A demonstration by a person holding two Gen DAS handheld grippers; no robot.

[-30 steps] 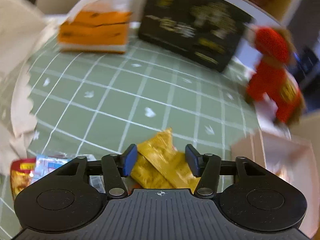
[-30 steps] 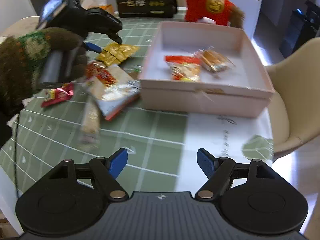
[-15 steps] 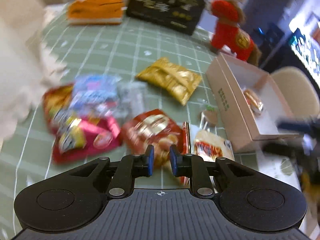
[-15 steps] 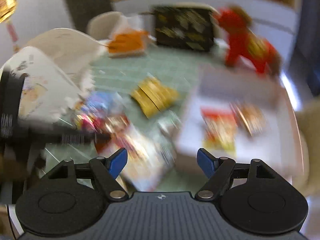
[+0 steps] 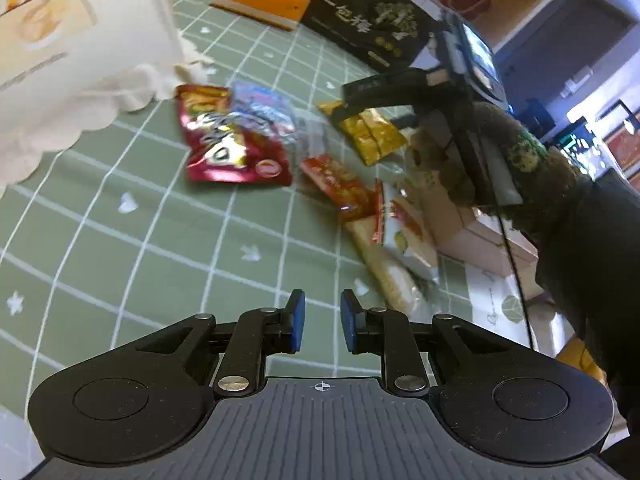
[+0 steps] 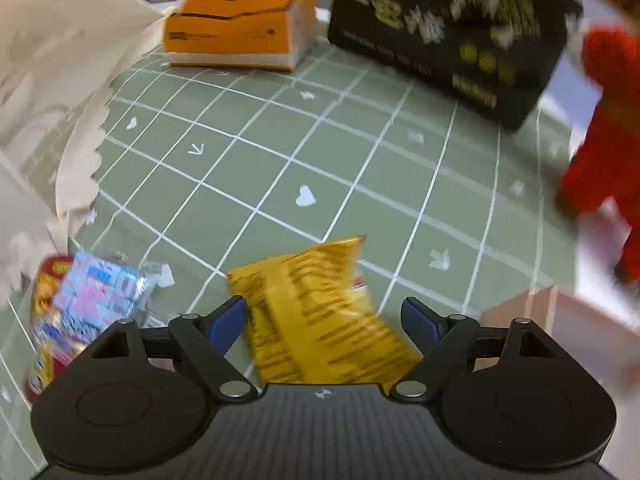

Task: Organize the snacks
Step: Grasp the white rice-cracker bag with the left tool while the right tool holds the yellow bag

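A yellow snack packet (image 6: pixel 320 312) lies on the green checked tablecloth (image 6: pixel 320 152), between the spread fingers of my right gripper (image 6: pixel 324 316), which is open around it. The same packet shows in the left wrist view (image 5: pixel 372 136) under the right gripper. My left gripper (image 5: pixel 320 326) hovers above the cloth, its jaws nearly closed with a narrow gap and nothing between them. Red (image 5: pixel 232 148), blue (image 5: pixel 260 108) and pale (image 5: pixel 404 236) snack packets lie in a loose pile. The pink box (image 5: pixel 484 236) stands to the right.
An orange tissue box (image 6: pixel 240 32), a black gift box (image 6: pixel 452 36) and a red plush toy (image 6: pixel 608 136) stand at the far side. A cream cloth bag (image 5: pixel 72 52) lies at the left. The pink box's corner (image 6: pixel 552 308) shows at the right.
My left gripper has let go of nothing visible, pulled back and nearly closed. My right gripper has swung from the box side to the yellow packet and now straddles it.
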